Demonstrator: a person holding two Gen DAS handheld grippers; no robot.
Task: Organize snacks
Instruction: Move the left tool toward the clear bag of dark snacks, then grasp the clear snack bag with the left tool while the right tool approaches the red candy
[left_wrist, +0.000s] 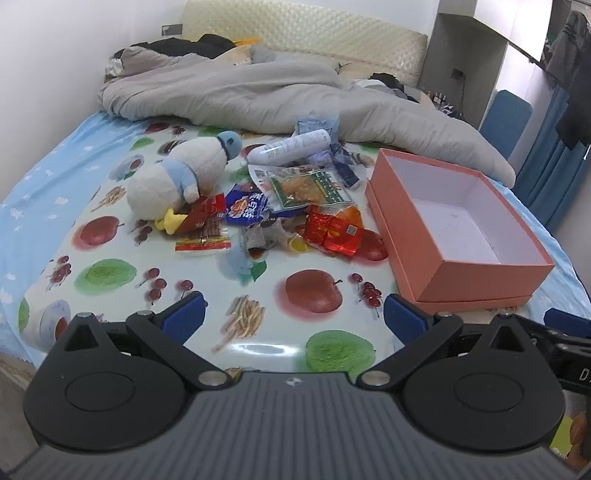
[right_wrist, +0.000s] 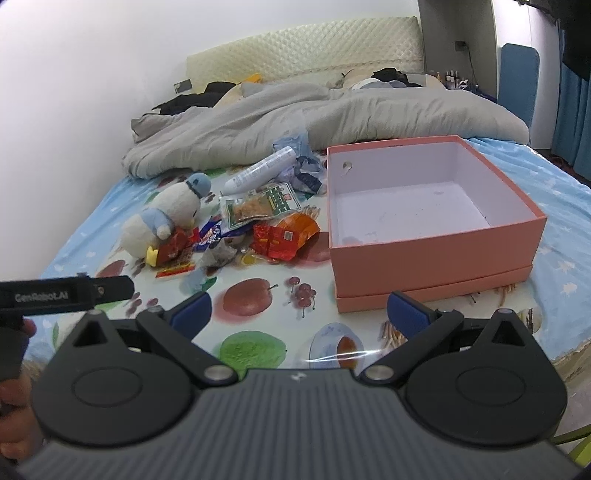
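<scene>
A bedroom in a home.
We saw a bed (left_wrist: 44, 177) filling the frame, a rumpled grey duvet (left_wrist: 258, 96) and padded headboard (left_wrist: 303, 40) at top, clothes (left_wrist: 570, 74) hanging upper right.

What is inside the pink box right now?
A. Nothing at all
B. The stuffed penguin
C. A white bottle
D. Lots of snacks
A. The pink box shows only its bare white bottom, while the snack packets, stuffed penguin and white bottle all lie outside it on the bed.
</scene>
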